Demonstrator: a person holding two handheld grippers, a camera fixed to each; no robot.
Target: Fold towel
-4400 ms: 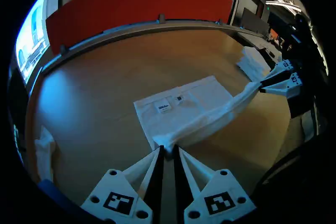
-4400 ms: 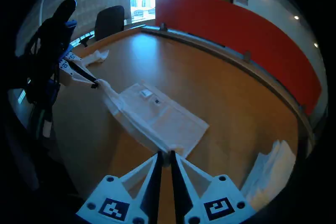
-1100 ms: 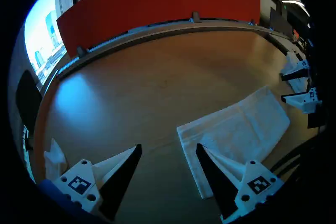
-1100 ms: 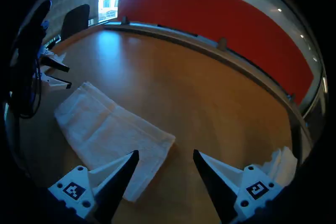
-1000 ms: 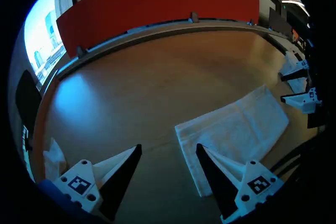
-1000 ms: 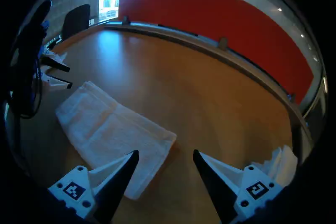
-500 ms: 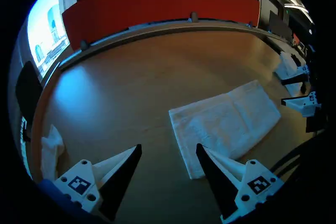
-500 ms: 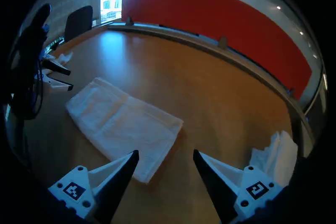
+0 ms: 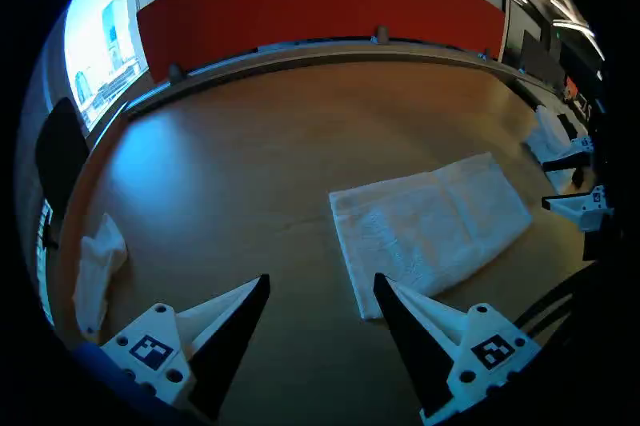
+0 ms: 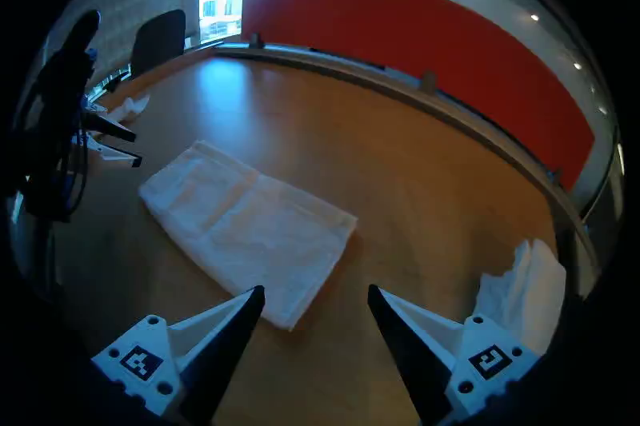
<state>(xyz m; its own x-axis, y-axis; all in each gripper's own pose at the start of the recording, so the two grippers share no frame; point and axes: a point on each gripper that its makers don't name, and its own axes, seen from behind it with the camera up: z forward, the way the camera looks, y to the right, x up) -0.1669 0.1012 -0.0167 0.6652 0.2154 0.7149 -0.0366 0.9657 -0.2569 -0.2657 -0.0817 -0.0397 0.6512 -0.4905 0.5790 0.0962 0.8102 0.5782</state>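
A white towel [image 9: 432, 226] lies folded lengthwise in a long strip on the wooden table [image 9: 256, 162]; it appears again as the towel [image 10: 248, 226] in the right gripper view. My left gripper [image 9: 320, 286] is open just short of the towel's near end, nothing between its fingers. My right gripper [image 10: 312, 294] is open too, a little back from the towel's other end. In the left gripper view the right gripper [image 9: 572, 182] sits open at the far right edge. The left gripper [image 10: 112, 142] shows open at the left in the right gripper view, held by a dark-sleeved arm.
A crumpled white cloth [image 9: 96, 270] lies near the table's left edge. A stack of white towels [image 10: 524, 298] sits at the right. A red partition [image 9: 320, 10] and a rail run along the table's far side. A dark chair [image 10: 156, 42] stands beyond.
Earlier both grippers were shut on the towel's raised edge; they have laid it down and opened. Over the last second both have pulled back from the folded towel.
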